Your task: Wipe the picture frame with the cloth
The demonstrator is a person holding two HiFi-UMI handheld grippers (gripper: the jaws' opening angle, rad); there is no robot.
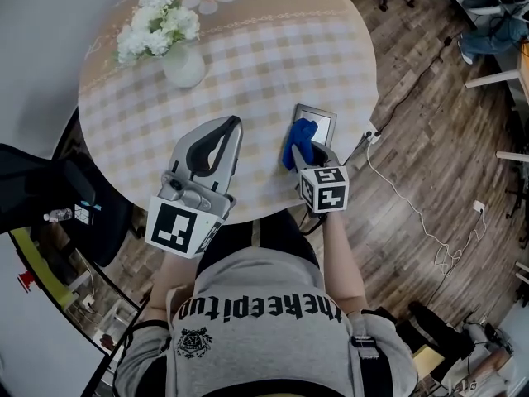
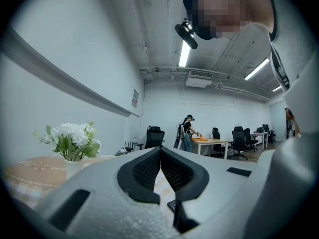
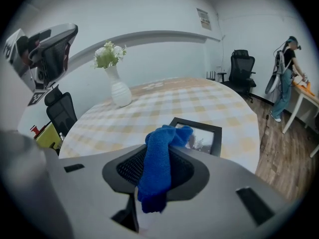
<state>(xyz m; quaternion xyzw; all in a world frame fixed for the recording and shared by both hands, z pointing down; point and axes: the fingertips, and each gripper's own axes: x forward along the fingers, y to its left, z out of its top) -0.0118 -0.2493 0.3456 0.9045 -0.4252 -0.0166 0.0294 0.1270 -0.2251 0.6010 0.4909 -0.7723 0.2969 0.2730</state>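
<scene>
Left gripper (image 2: 160,151) closed, right (image 1: 302,145) on cloth (image 3: 156,179)

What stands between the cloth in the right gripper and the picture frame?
Nothing visible. The right gripper has its jaws shut on the blue cloth right at the picture frame's near edge; the vase stands well away.

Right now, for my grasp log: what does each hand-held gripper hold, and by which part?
Right hand-held gripper pinches the blue cloth mid-length; the left hand-held gripper holds nothing.
</scene>
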